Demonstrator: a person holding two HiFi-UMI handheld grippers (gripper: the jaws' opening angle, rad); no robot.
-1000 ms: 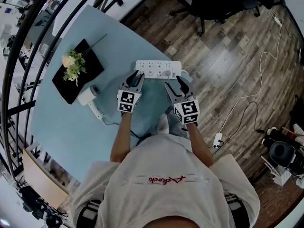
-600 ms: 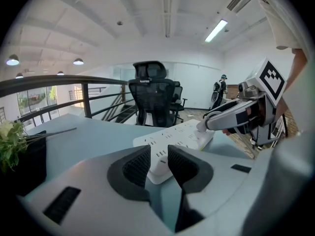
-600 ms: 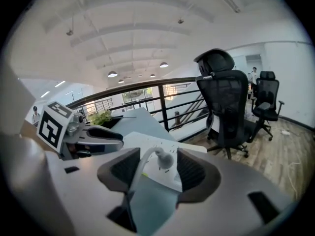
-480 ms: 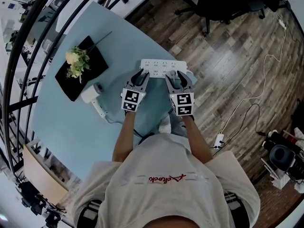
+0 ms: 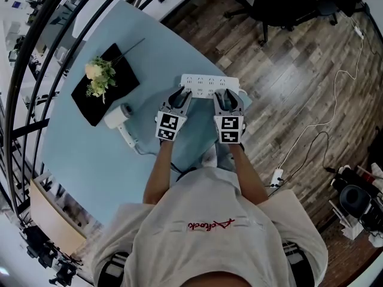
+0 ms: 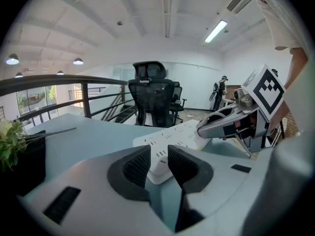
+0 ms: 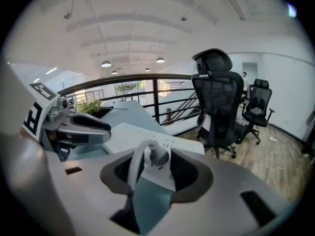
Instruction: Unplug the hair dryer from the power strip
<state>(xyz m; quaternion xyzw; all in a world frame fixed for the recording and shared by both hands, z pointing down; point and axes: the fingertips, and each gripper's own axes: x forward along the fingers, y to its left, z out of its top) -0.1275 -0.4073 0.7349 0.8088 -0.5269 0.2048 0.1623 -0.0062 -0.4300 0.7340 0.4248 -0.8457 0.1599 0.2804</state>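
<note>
The strip (image 5: 209, 84) lies on the counter (image 5: 78, 154) at the tips of the left tool (image 5: 181, 94) and right tool (image 5: 224, 95). The plug (image 7: 157, 156) stands between the right tool's just-closing jaws. The dryer (image 5: 115, 117) lies left of the left tool.

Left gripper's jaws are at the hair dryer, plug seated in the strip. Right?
No. In the left gripper view the left gripper is at the end of the power strip; the hair dryer lies apart, further left on the table. The plug is seated in the strip.
</note>
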